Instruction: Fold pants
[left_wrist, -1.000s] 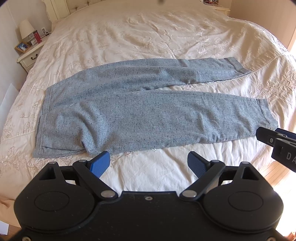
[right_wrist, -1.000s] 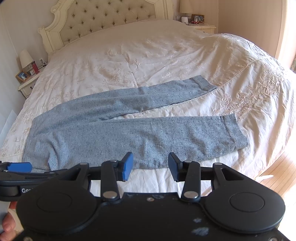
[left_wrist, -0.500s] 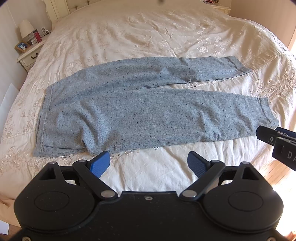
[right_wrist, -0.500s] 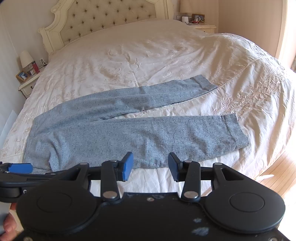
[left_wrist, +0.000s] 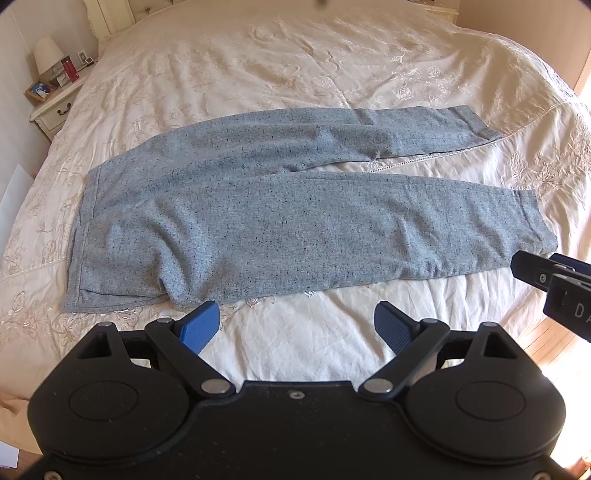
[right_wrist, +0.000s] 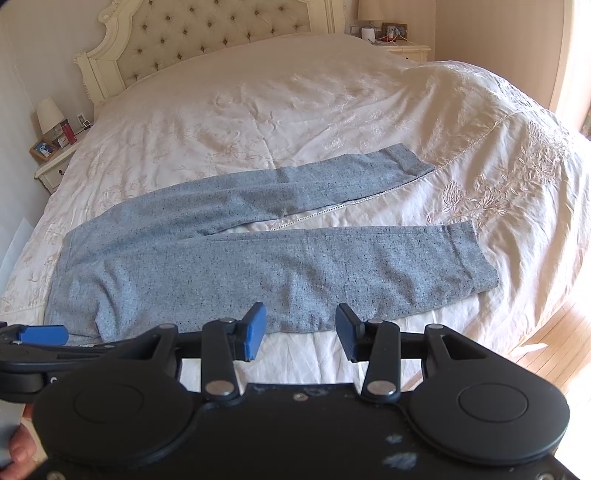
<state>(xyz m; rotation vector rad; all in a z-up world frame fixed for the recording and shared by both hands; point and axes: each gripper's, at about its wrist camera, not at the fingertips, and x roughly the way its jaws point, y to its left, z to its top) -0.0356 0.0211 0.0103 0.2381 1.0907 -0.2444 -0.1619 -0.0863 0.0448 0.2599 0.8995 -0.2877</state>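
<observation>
Pants (left_wrist: 280, 218) flat on bed (left_wrist: 295, 74), unfolded, slightly nearer both grippers than second ago. Left gripper (left_wrist: 297, 326), right gripper (right_wrist: 301, 330): fingers apart, empty. Fold not begun.

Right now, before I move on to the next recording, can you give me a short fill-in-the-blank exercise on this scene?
1. The speckled grey knit pants lie spread out on the cream embroidered ____.
2. The two legs are ____, not stacked.
3. The left claw with blue pads is ____ and holds nothing.
4. The right claw stands ____ the pants, not touching them.

Missing words: bedspread; apart; open; short of
</observation>
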